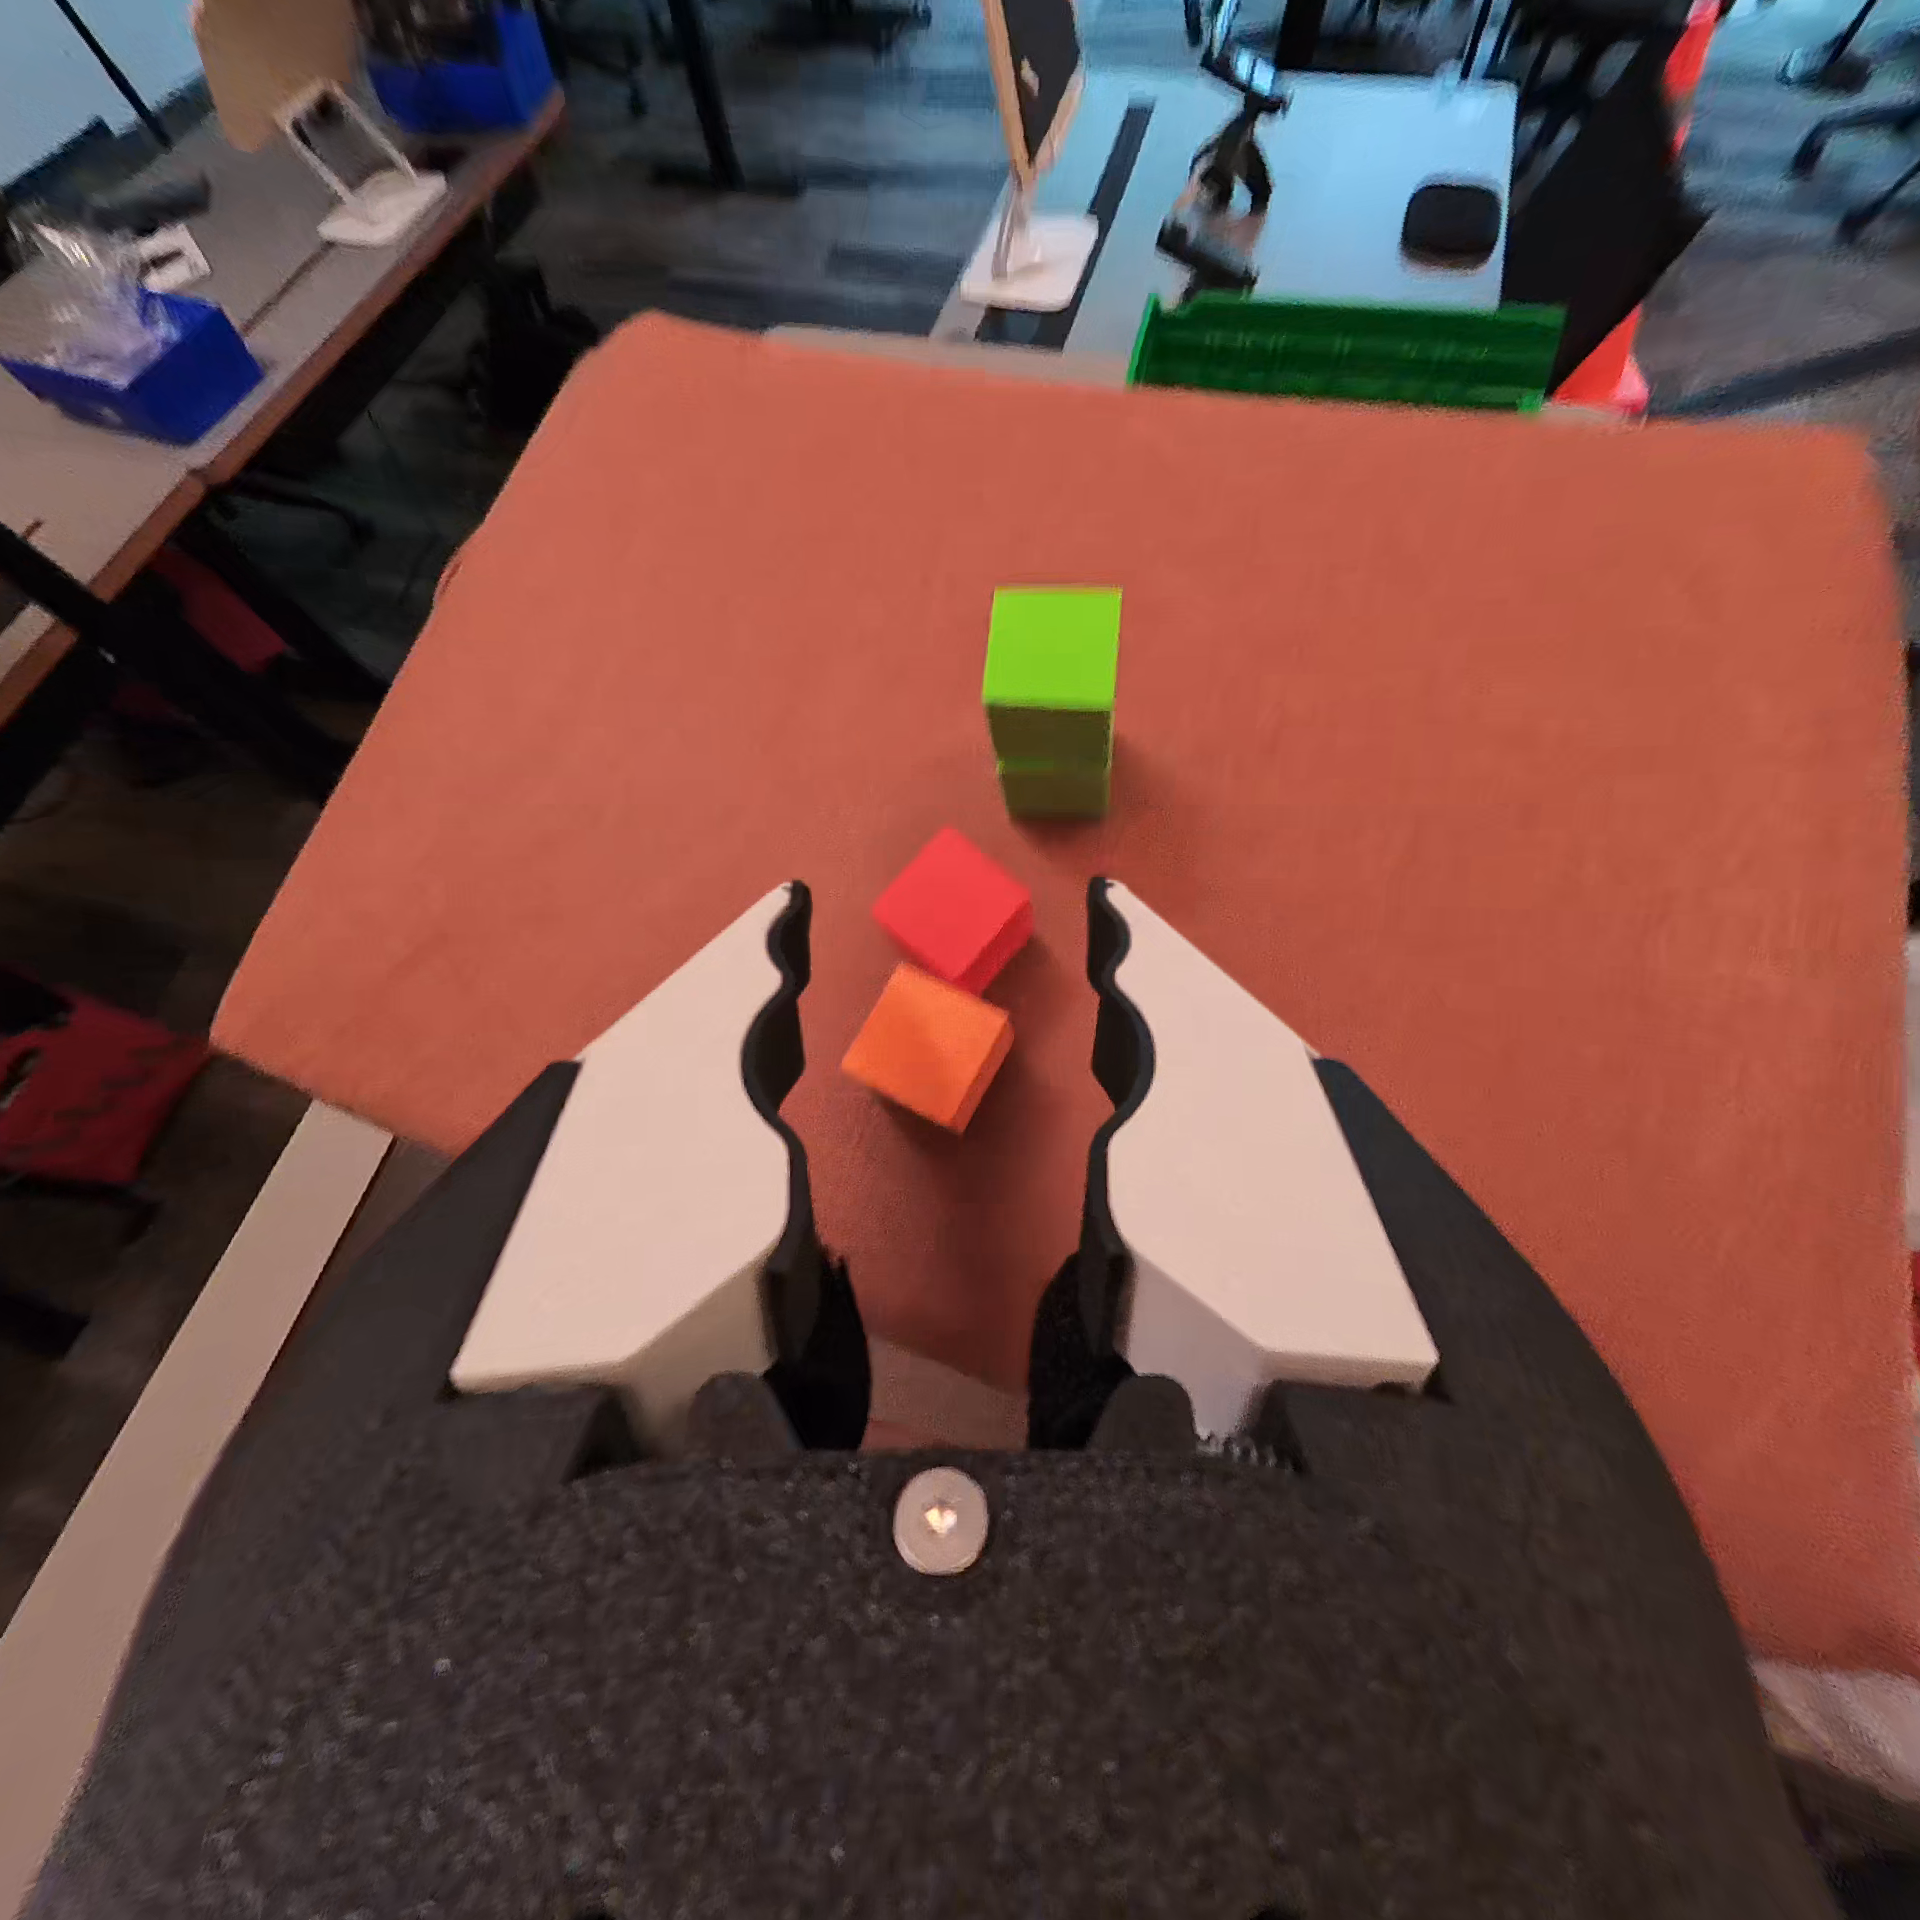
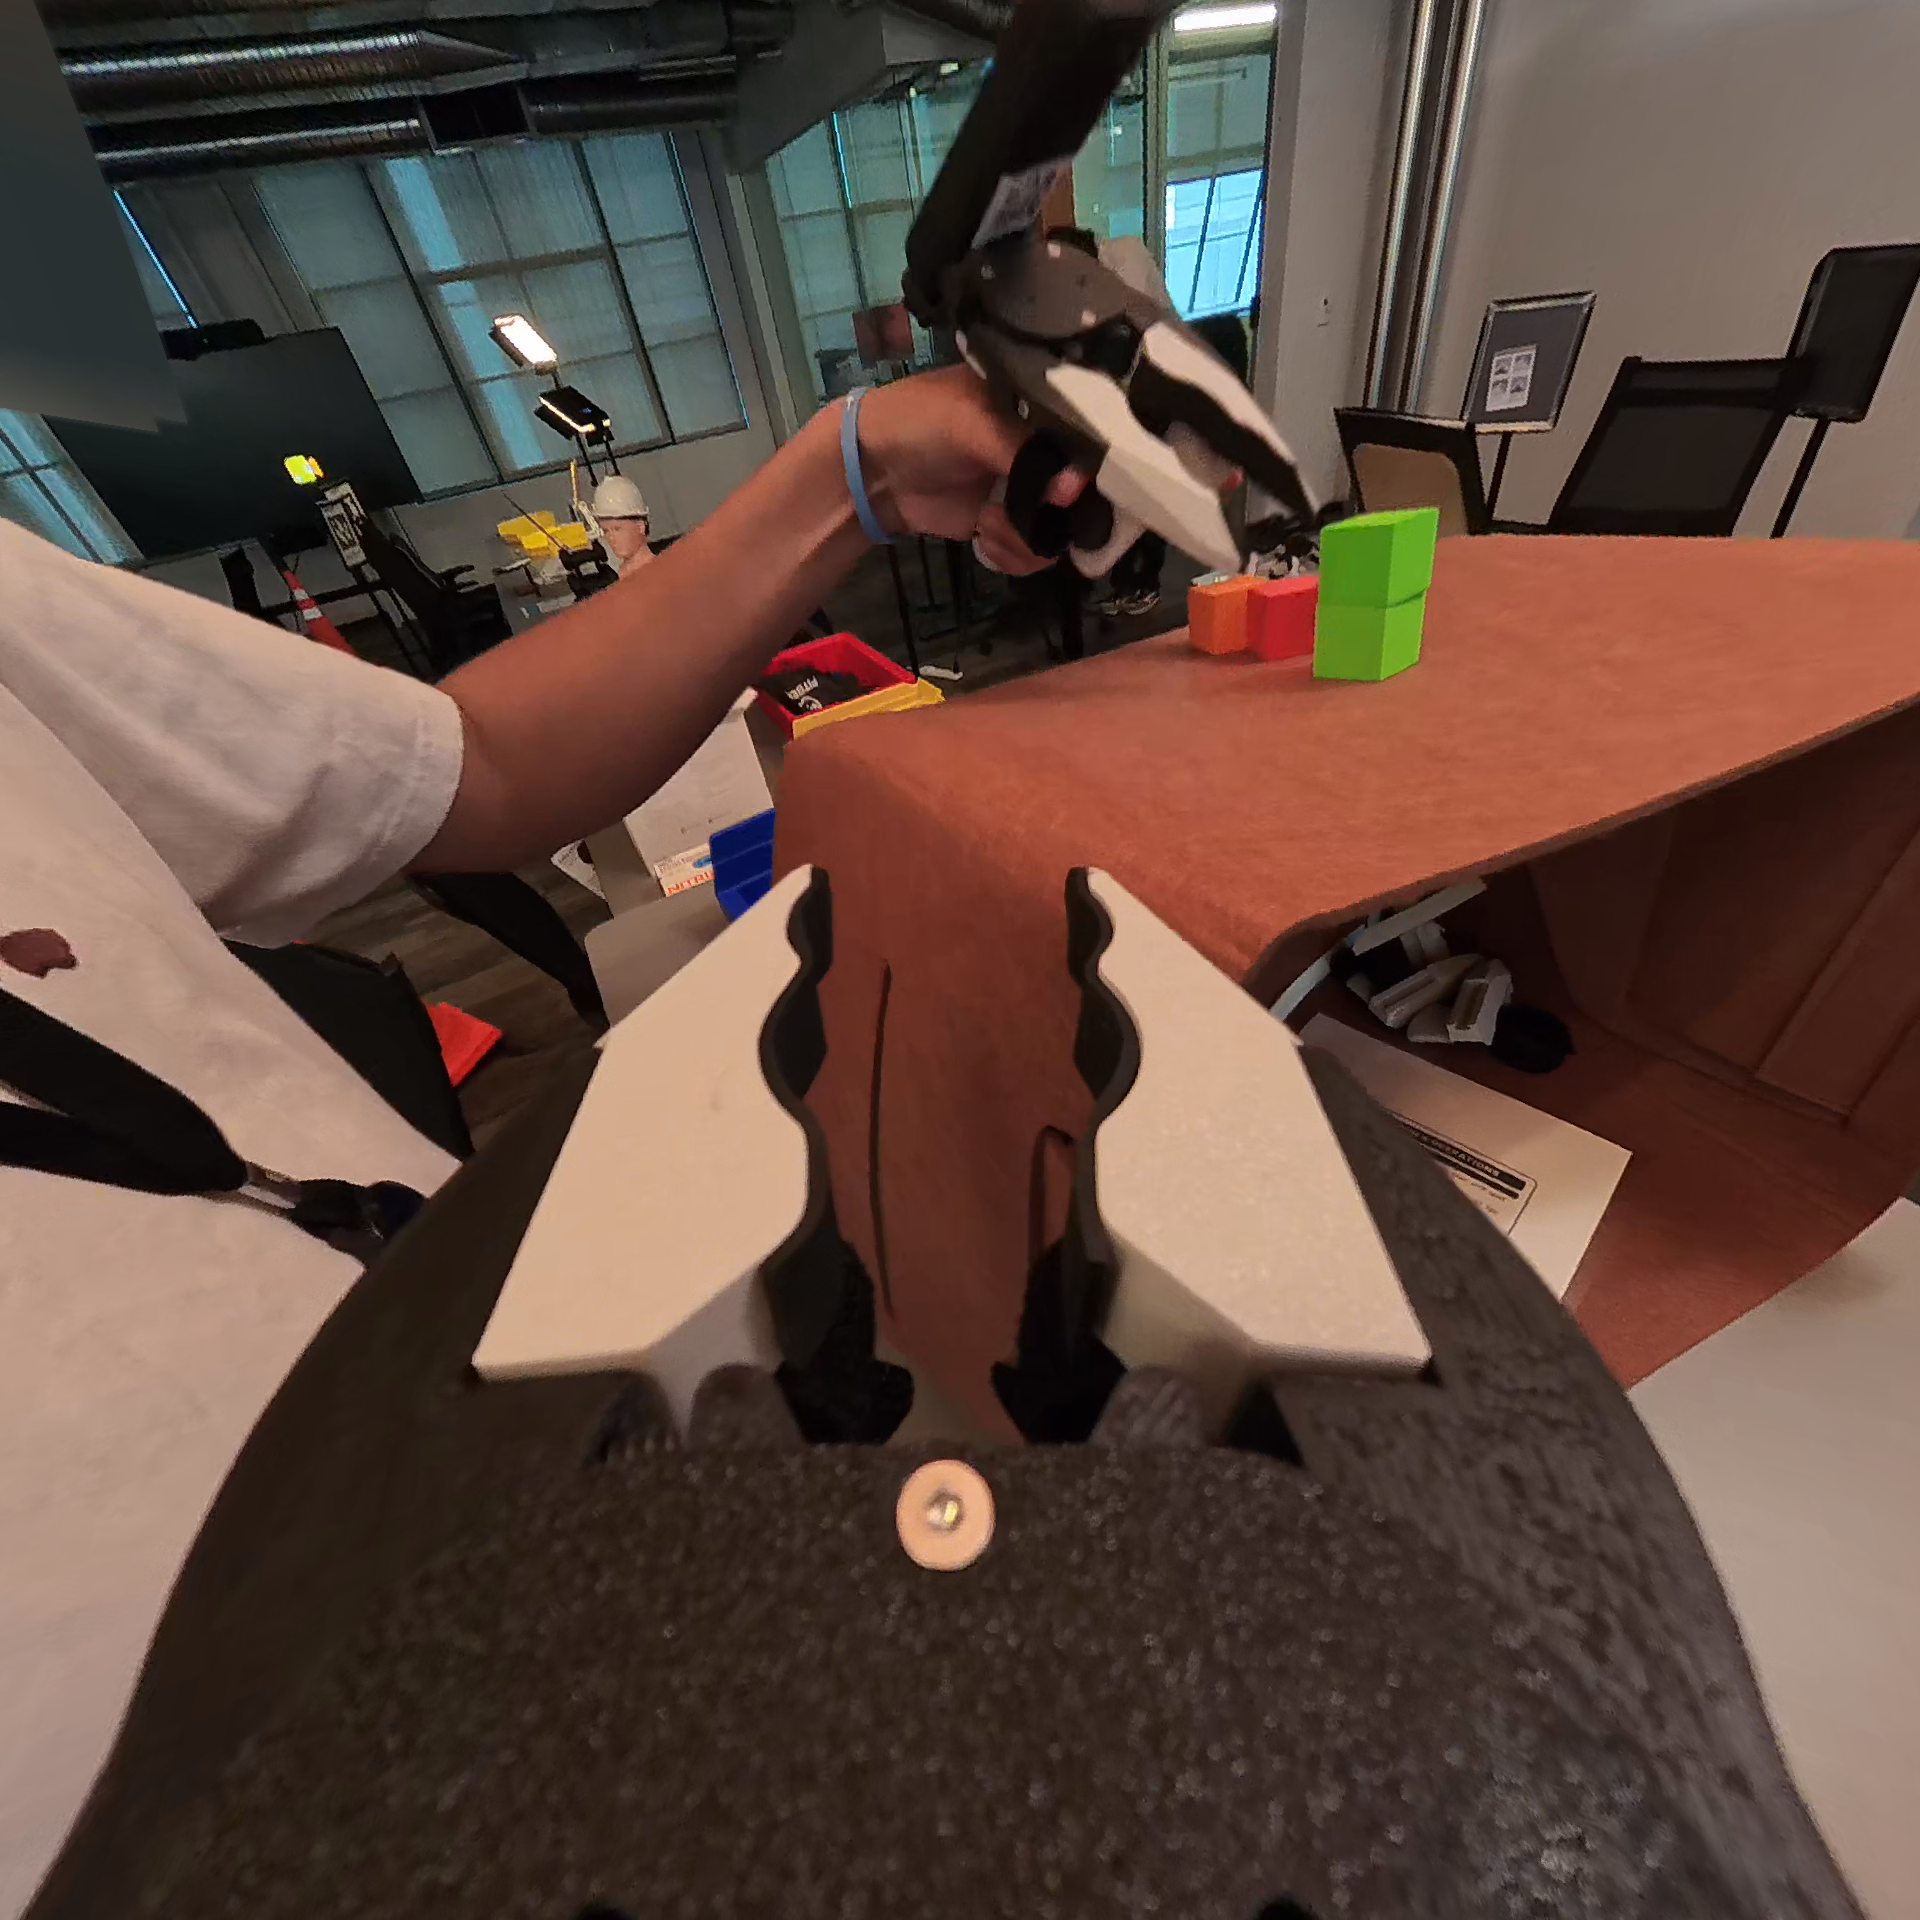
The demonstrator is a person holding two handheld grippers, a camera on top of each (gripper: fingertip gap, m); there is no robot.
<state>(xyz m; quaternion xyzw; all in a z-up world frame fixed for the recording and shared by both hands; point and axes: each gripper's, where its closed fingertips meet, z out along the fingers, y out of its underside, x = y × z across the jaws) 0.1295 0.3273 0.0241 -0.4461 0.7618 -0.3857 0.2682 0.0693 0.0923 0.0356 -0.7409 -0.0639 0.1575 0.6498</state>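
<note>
Orange cube (image 1: 927, 1044) on the rust cloth (image 1: 1351, 644), seemingly touching the red cube (image 1: 954, 909); green two-cube stack (image 1: 1051, 698) beyond. Looks light, rigid, matte; grip opposite flat faces. Left gripper (image 1: 945, 894) hovers spread and empty above the orange and red cubes; right gripper (image 2: 945, 883) spread, empty, low beside the table, well apart.

Left gripper (image 1: 945, 894): speckled matt black body, looks like grainy printed plastic; fingers (image 1: 665, 1143) smooth matt white with black wavy inner pads; shiny metal screw (image 1: 940, 1522) at 6 o'clock. Right gripper (image 2: 945, 883): same finish. Table cover (image 1: 1351, 644): rust-brown felt-like cloth, matt, fuzzy. Orange cube (image 1: 925, 1044), red cube (image 1: 951, 909) at 12 o'clock of it, green cubes (image 1: 1051, 696) stacked at 1 o'clock: smooth matt, plastic-looking. Person's sleeve (image 2: 208, 748): white woven cloth. Wristband (image 2: 857, 468): blue, smooth, rubbery.
</note>
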